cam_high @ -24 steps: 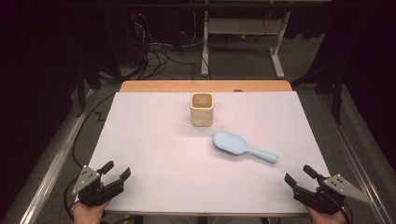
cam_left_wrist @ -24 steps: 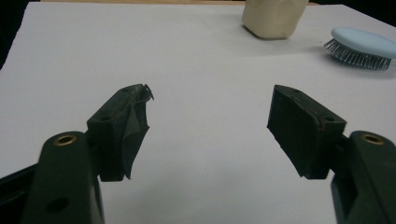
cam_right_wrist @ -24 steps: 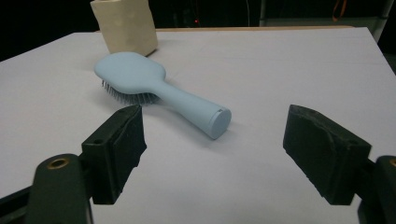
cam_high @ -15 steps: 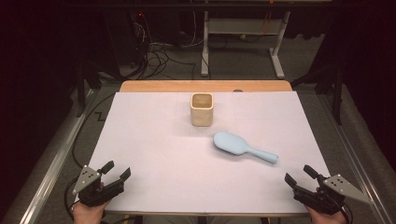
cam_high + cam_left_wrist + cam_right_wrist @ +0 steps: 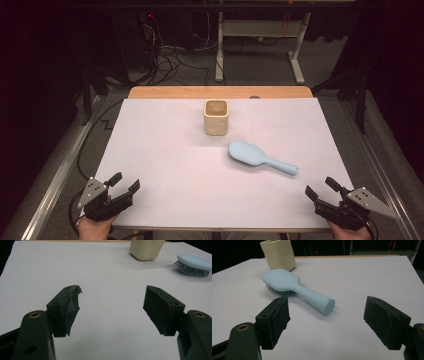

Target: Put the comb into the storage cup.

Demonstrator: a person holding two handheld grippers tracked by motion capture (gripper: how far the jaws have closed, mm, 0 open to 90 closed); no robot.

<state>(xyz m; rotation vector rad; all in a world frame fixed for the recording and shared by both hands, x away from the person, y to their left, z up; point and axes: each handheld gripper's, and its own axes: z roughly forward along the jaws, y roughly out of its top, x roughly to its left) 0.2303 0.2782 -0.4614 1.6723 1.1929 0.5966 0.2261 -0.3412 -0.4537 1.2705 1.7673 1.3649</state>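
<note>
Nothing has moved since the earlier frames: both grippers sit at the desk's near corners. Left gripper jaws gape wide, empty; right gripper jaws likewise, holding nothing. One light blue hairbrush lies bristles down mid-desk, right of centre, well apart from both. One cream square cup stands behind it, its top cut off in the gripper views. White desk.

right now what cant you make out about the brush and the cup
- Cup contents: high view, inside too dark and small.
- Cup top: left gripper view, cut off by the upper edge.
- Hairbrush bristles: right gripper view, mostly hidden under its head.
- Hairbrush handle: left gripper view, cut off at the right edge.
</note>
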